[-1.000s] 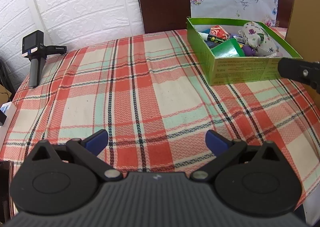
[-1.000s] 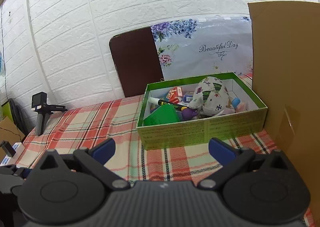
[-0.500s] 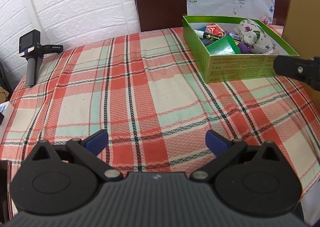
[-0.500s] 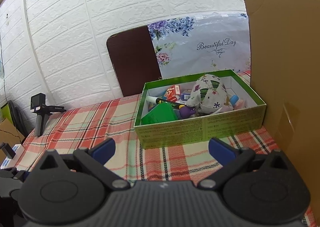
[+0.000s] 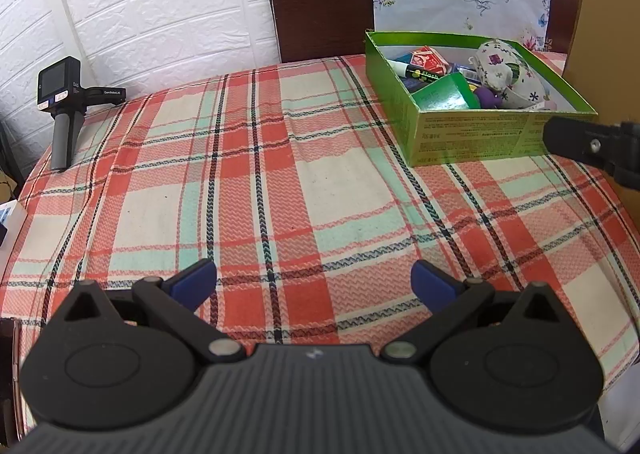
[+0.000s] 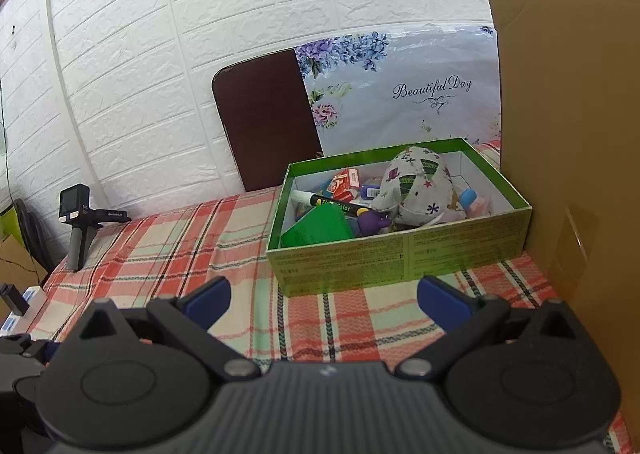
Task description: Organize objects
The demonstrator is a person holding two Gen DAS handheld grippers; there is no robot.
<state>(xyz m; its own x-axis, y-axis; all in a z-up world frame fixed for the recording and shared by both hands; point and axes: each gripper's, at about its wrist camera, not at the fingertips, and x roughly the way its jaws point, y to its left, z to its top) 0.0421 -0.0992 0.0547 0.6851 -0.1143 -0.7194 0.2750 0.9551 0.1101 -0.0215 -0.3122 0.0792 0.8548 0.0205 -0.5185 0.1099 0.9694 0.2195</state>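
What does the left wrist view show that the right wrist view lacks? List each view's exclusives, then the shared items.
Left wrist only: the right tongs seen from outside at the frame's right edge, beside the green box.

Right wrist only: part of the left tongs' black body at the lower left edge, and a blue-capped item inside the box.

Both: the green box, the floral pouch, the marker, the handheld camera, the plaid cloth and the cardboard panel.

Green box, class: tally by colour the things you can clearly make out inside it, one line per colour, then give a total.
In the green box:
Green: 1, carton
Purple: 1, toy
Red: 1, small pack
Black: 1, marker
White floral: 1, pouch
Total: 5; other items are partly hidden.
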